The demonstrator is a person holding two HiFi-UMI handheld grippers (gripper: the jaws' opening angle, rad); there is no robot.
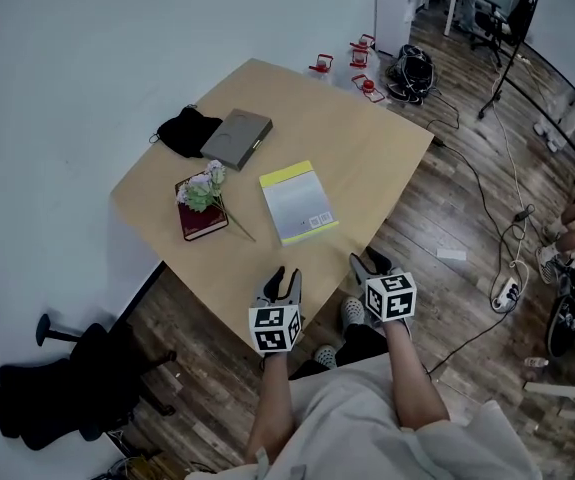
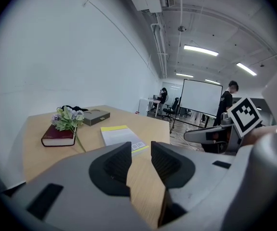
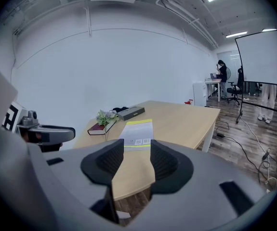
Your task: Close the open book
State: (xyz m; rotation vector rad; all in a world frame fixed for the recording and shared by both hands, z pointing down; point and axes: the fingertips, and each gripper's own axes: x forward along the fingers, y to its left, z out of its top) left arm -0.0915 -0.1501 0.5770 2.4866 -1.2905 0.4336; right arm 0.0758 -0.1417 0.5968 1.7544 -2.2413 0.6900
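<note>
Big room, white wall, wood bench (image 1: 367, 158). Thin book (image 1: 298, 203) w/ yellow strip lies flat mid-bench and looks shut already. Prob. light, bendy, smooth cover, so take it by a free edge. Left gripper (image 1: 287, 276) & right gripper (image 1: 369, 261): fingers spread, holding nothing, near bench's front edge.

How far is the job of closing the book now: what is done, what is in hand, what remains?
Done: the yellow-edged book lies flat and shut on the table; no open book shows. In hand: nothing, the left gripper and right gripper are open and empty at the near table edge, apart from the book. Left: apparently nothing.
</note>
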